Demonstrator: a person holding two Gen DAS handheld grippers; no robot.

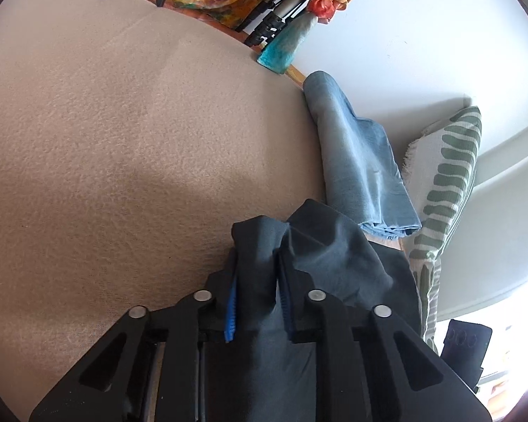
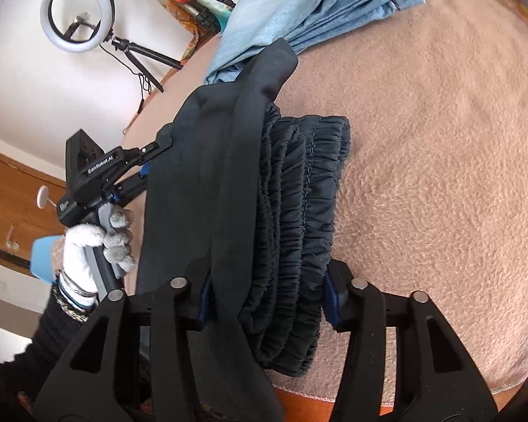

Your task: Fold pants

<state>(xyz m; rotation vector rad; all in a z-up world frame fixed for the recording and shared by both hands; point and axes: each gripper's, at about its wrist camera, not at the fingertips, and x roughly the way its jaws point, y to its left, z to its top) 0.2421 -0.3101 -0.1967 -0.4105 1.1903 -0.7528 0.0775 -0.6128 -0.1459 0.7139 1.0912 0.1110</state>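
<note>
A pinkish-beige fleece blanket (image 2: 440, 176) covered the bed; white walls, a ring light (image 2: 77, 10) on a tripod and a striped cushion (image 1: 447, 190) stood behind. We held the dark pants (image 2: 264, 193) bunched and lifted — the right gripper (image 2: 267, 302) was clamped over the gathered elastic waistband, the left gripper (image 1: 257, 302) closed on a fold of the same cloth. Folded light-blue jeans (image 2: 316, 10) lay just beyond. We judged the fold about halfway: layers were doubled, yet the bundle remained to be laid flat and smoothed.
</note>
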